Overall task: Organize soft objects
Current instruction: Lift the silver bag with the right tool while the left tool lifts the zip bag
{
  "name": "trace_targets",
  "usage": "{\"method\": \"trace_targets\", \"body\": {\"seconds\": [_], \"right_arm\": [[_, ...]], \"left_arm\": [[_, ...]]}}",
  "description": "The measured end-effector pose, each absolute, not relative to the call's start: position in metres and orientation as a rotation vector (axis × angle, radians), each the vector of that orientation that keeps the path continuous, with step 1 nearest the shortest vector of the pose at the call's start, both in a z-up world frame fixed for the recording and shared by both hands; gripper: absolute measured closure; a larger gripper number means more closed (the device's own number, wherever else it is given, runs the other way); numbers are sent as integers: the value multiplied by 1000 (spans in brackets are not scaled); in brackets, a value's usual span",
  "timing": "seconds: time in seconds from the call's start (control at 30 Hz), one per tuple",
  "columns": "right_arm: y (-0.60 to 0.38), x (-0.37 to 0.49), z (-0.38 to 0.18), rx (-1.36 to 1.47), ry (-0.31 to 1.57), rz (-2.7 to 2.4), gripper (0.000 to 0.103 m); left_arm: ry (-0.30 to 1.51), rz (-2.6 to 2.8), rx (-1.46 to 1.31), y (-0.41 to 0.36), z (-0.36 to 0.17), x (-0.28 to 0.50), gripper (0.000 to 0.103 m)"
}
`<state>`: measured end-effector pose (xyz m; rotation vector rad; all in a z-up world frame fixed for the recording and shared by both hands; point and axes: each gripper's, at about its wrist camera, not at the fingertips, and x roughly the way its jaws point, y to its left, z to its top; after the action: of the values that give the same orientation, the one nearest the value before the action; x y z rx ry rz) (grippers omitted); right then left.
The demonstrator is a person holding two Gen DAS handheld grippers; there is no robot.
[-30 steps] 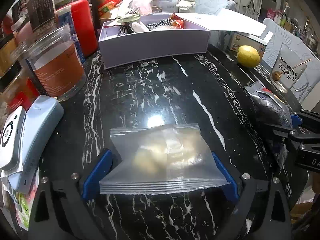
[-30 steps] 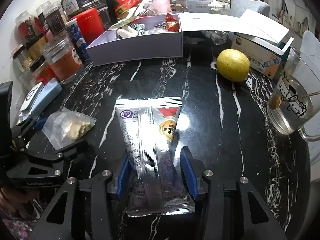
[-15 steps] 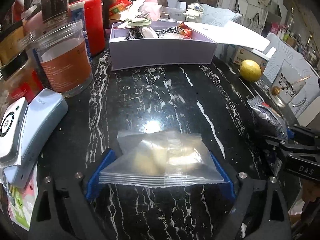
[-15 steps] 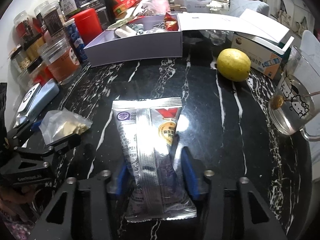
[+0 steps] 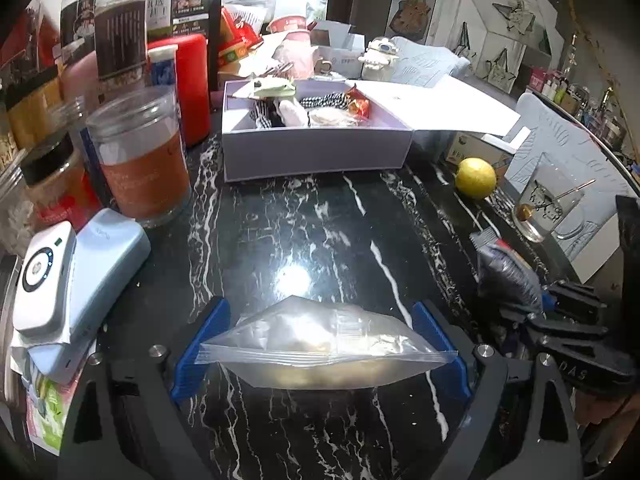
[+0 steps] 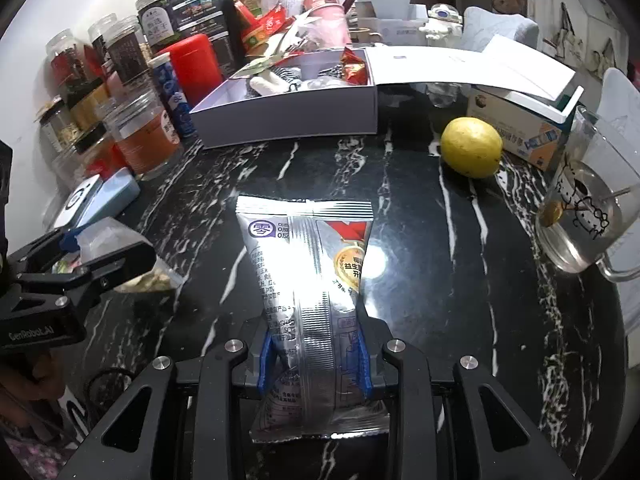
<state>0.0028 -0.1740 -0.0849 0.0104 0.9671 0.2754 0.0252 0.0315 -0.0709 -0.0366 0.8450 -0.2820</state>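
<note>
Left claw [image 5: 318, 346] spread wide, pads pinching clear bag [image 5: 320, 350] by its side edges, lifted off marbled worktop [image 5: 304, 232]. Right claw [image 6: 316, 354] closing narrow on crinkly foil packet [image 6: 308, 280], waist pinched. Probably both bound for open white box [image 5: 316, 148], already stuffed with soft bits.

A black marble tabletop [image 5: 304, 240] with white veins mirrors a bright overhead light [image 5: 294, 279]. Behind it – a plain white wall [image 6: 60, 4] on the left, a white house-shaped cabinet [image 5: 492, 20] with star drawings on the right – clutter crowds the table's far edge.
</note>
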Motion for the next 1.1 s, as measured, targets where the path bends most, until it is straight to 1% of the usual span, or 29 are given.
{"method": "trace_targets", "body": {"seconds": [0.33,0.57,0.83,1.1], "right_arm": [[-168,-1,-72,21,951,299,72],[-165,4,-53,17,913,320,72],[-163,22,-27,0,851,364,72],[-164,47,-12,21,823,398,72]], "left_arm": [[778,-285,-47,36,-44,23,10],[709,-286,-57,38,-19,26,10],[634,-287,-68,35,6,42,10],[592,-278,-76,36,21,66,10]]}}
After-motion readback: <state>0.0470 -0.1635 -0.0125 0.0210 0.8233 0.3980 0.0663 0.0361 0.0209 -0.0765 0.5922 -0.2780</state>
